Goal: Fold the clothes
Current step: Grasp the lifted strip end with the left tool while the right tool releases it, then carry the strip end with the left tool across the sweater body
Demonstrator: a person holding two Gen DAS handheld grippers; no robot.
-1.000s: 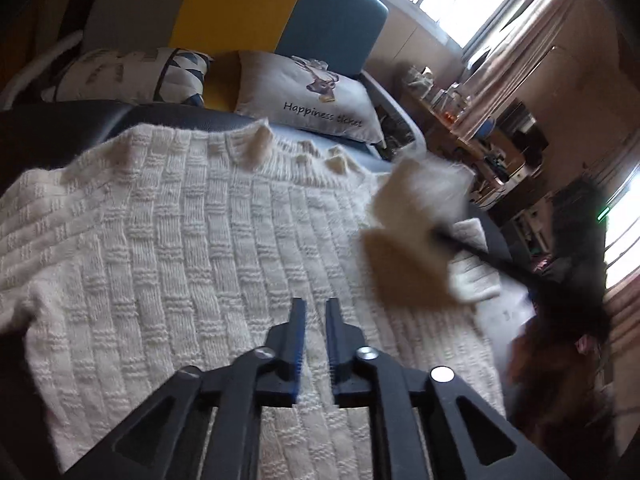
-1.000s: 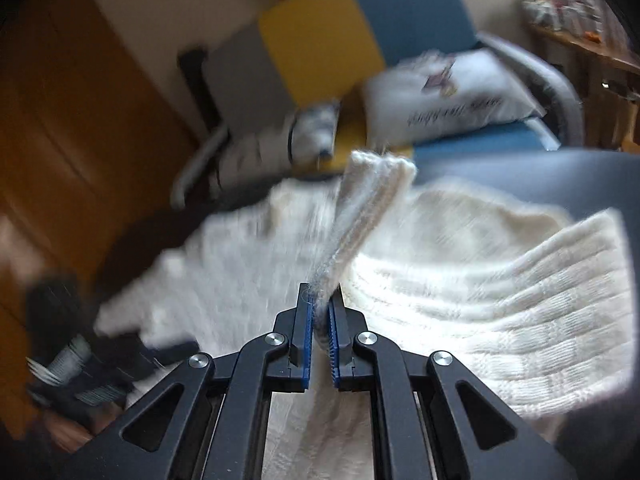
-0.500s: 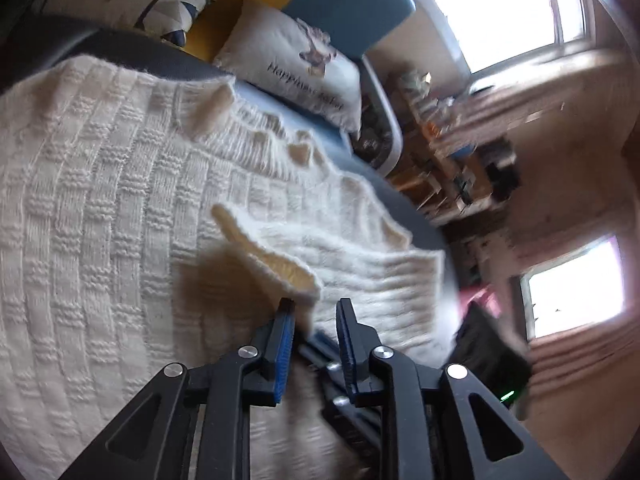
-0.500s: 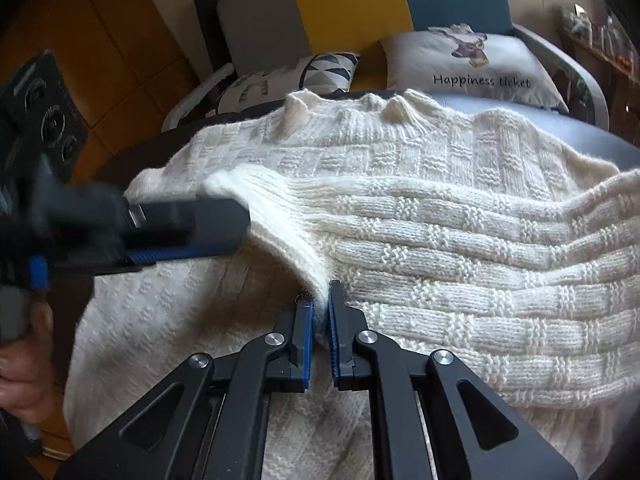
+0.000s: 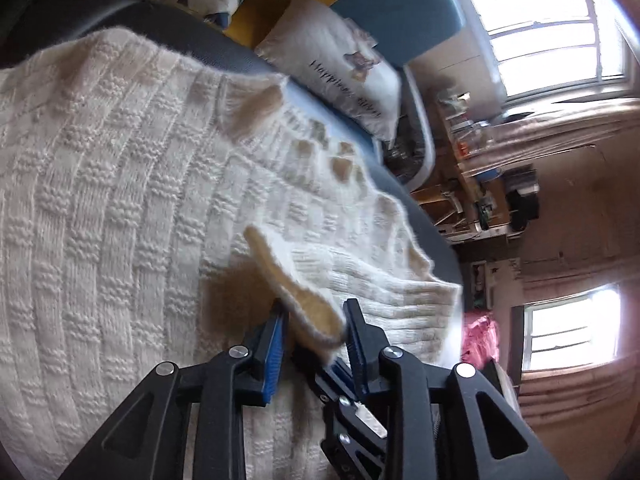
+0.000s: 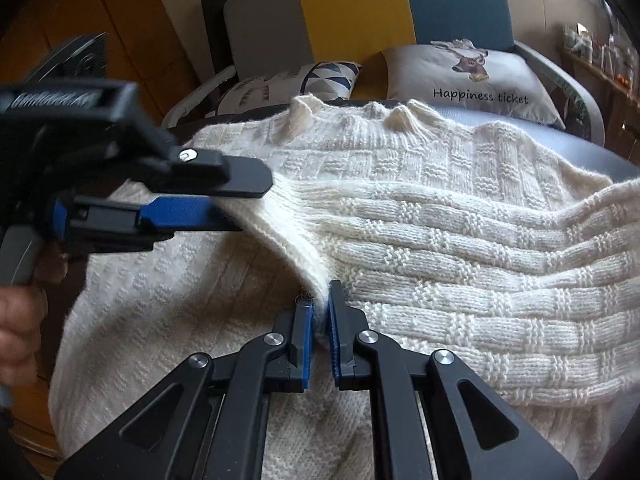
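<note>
A cream knitted sweater [image 5: 120,200] [image 6: 460,300] lies spread flat on a dark padded surface [image 6: 560,140]. One sleeve is folded across its body. The sleeve's ribbed cuff [image 6: 288,236] [image 5: 308,312] stands up off the body. My right gripper [image 6: 320,308] is shut on the cuff's near corner. My left gripper [image 5: 316,312] [image 6: 252,200] comes in from the left of the right wrist view. Its jaws are opening, with the cuff's far corner loose between them. In the left wrist view, the right gripper's blue pads [image 5: 340,368] show just below the left fingers.
Behind the surface stands a grey, yellow and blue chair [image 6: 352,4] with a "Happiness ticket" cushion [image 6: 472,80] [image 5: 344,76] and a triangle-patterned cushion [image 6: 304,80]. Cluttered shelves [image 5: 480,184] stand at the right. A person's hand [image 6: 16,320] holds the left gripper's handle.
The right gripper carried the sleeve over the sweater's body and lowered it. The left gripper moved in to the cuff, rolled, and its jaws spread wider around it.
</note>
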